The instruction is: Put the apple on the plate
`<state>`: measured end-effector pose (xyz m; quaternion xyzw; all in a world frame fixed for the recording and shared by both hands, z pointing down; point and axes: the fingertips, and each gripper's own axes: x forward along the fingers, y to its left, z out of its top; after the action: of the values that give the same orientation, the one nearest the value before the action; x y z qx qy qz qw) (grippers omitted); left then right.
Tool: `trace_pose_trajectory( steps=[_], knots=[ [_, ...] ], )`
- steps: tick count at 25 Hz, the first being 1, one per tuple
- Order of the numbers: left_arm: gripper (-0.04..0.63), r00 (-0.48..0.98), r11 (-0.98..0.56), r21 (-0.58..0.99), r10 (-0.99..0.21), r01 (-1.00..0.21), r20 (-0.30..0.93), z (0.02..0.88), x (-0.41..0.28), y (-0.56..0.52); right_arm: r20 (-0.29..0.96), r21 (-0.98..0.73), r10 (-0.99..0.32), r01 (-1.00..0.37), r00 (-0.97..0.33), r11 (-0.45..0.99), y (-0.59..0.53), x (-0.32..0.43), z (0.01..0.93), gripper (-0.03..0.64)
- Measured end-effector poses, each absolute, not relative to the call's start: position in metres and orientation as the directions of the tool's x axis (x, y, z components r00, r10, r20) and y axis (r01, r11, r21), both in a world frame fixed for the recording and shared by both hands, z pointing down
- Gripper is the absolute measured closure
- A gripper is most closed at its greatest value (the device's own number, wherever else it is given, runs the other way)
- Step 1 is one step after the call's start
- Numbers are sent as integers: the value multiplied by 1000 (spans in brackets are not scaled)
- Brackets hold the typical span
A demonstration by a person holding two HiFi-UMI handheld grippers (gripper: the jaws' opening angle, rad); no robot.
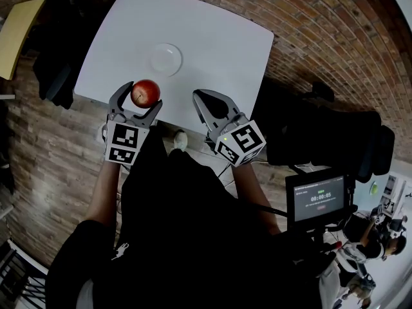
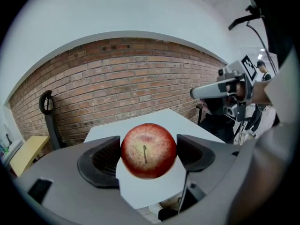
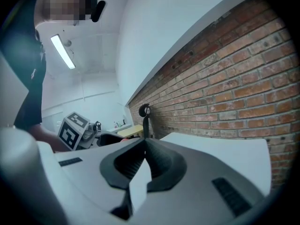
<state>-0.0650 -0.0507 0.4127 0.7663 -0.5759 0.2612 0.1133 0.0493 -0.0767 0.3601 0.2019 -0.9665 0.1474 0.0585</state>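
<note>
Apple (image 1: 145,93) clamped between the jaws of my left gripper (image 1: 138,99), held over the table's (image 1: 219,40) near edge. Plate (image 1: 166,60) lies mid-table, beyond the apple and apart from it. My right gripper (image 1: 198,95) is by the same edge, jaws pressed together.

The apple (image 1: 145,93) is red and round, with a yellowish, red-speckled patch round a thin dark stem. In the left gripper view that stem end faces the camera, and the apple (image 2: 148,150) sits low in the middle of the frame. It is clamped between the two jaws of the left gripper (image 1: 141,96), one pressing on each side. In the head view it is left of centre, at the near edge of the white table (image 1: 219,44).

The plate (image 1: 166,60) is small, round and pale, almost the table's own colour. It lies flat on the table in the upper middle of the head view, up and to the right of the apple and apart from it.
</note>
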Motion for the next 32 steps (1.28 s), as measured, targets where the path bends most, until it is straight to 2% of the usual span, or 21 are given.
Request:
trace_pose_trajectory(
  steps=[7, 19, 32],
  knots=[
    [214, 228, -342, -126, -816, -931, 531, 417, -79, -64, 169, -255, -397, -430, -902, 866, -87, 30, 362, 614],
    [213, 357, -480, -104, -765, -871, 535, 425, -85, -105, 191, -207, -487, -520, -852, 829, -114, 3, 362, 614],
    [213, 410, -585, -109, -678, -804, 610, 478, -79, -128, 229, -234, -523, -568, -821, 789, -134, 7, 384, 614]
  ],
)
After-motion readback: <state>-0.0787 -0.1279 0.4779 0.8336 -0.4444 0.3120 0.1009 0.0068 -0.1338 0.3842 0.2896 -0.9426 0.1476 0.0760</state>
